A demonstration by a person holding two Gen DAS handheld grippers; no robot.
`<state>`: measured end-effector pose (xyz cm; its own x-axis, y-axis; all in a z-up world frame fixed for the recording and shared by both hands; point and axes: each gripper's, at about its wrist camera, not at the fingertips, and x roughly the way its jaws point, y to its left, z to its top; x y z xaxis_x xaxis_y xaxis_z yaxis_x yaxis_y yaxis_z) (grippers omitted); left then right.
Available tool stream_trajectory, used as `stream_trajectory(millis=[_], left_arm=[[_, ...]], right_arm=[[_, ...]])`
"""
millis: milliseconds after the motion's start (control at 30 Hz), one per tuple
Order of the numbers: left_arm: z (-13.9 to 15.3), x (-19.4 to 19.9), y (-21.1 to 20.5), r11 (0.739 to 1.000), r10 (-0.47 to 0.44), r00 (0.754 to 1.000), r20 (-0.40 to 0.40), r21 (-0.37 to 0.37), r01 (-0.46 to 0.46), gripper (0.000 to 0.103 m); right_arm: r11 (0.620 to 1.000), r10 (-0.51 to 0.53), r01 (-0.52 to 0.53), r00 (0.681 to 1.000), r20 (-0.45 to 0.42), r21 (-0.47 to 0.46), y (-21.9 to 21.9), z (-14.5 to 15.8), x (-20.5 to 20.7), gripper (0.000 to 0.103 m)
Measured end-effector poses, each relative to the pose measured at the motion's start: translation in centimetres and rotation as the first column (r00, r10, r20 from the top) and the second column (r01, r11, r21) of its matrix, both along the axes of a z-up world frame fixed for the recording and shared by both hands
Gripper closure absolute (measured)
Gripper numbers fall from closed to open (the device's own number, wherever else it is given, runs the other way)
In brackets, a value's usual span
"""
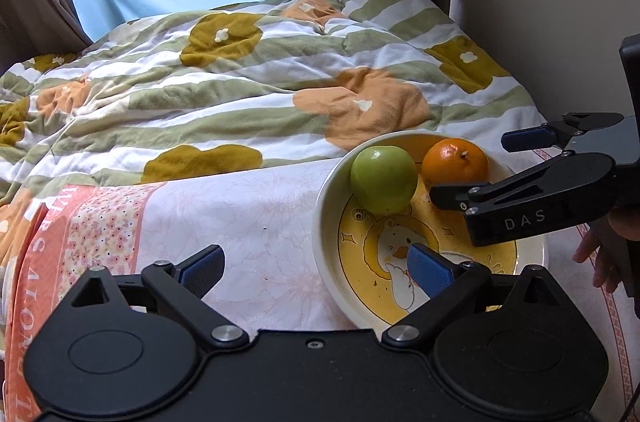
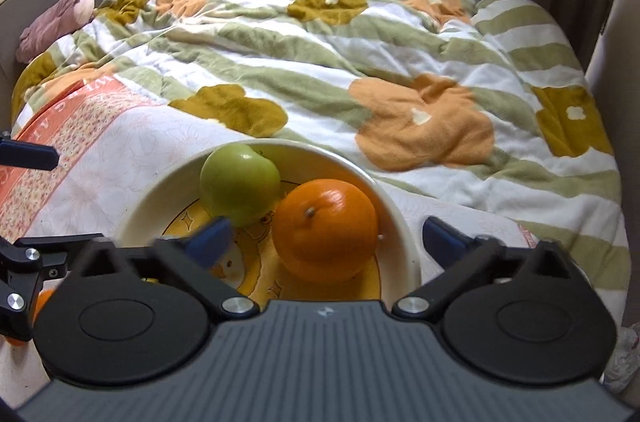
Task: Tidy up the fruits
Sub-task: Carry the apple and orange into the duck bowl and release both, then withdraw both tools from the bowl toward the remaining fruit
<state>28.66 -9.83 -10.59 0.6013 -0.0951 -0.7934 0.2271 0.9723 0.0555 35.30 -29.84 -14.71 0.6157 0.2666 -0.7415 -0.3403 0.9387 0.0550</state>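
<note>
Glossy glazed ceramic bowl (image 2: 400, 234), smooth waxy green apple (image 2: 239, 183), dimpled shiny orange (image 2: 326, 228), soft fleecy matt quilt (image 2: 320, 62), thin printed cotton sheet (image 1: 240, 214), matt black plastic hand-held gripper (image 2: 326, 242) with bright metal screws

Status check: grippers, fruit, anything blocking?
Left gripper open, empty. Right gripper open, straddling orange. Orange and green apple sit in bowl. Nothing blocking.

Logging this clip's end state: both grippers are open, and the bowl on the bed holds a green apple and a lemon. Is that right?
One detail is off: the second fruit is an orange, not a lemon, as the right wrist view shows. It sits beside the green apple in the bowl. The rest holds: the left gripper and the right gripper are both open.
</note>
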Motion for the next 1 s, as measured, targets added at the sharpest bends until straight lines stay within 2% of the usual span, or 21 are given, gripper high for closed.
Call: stream_trajectory(millis=[100,267,400,467,633,733,1000], left_arm=[[0.1,-0.8,0.1,1.0,0.003,1.0,0.006,0.0,-0.003,0.003],[0.9,-1.9,0.2,1.0,0.02,0.999,0.035,0.011,-0.021,0.003],[2.1,-2.9,0.8,0.998,0.034,0.999,0.039,-0.046,-0.032,0.003],[2.9,-3.6,0.7,0.998,0.051,0.997,0.051,-0.041,-0.049,0.003],[4.9,-5.9,0.8,0.999,0.051,0.992,0.116,-0.006,-0.05,0.003],[6.0,-7.2,1.3,0.999,0.052,0.988,0.146,-0.011,-0.051,0.003],[9.1,-11.2,2.5,1.0,0.023,0.972,0.236,-0.02,-0.019,0.003]], right_arm=[[1.0,0.004,-0.005,1.0,0.013,0.026,-0.5,0.4,-0.8,0.0],[1.0,0.01,-0.01,0.999,0.046,0.014,-0.7,1.8,-1.9,0.0],[1.0,0.006,-0.005,0.998,0.06,-0.002,-0.6,3.2,-2.9,0.0],[1.0,0.017,-0.017,0.997,0.07,0.005,-0.4,4.1,-3.9,0.0],[0.999,0.038,-0.037,0.994,0.106,-0.012,0.0,6.3,-6.2,0.0],[0.999,0.039,-0.038,0.993,0.111,-0.014,0.1,7.6,-7.7,0.0],[0.999,-0.027,0.029,0.994,0.106,-0.014,0.4,10.3,-12.7,0.0]])
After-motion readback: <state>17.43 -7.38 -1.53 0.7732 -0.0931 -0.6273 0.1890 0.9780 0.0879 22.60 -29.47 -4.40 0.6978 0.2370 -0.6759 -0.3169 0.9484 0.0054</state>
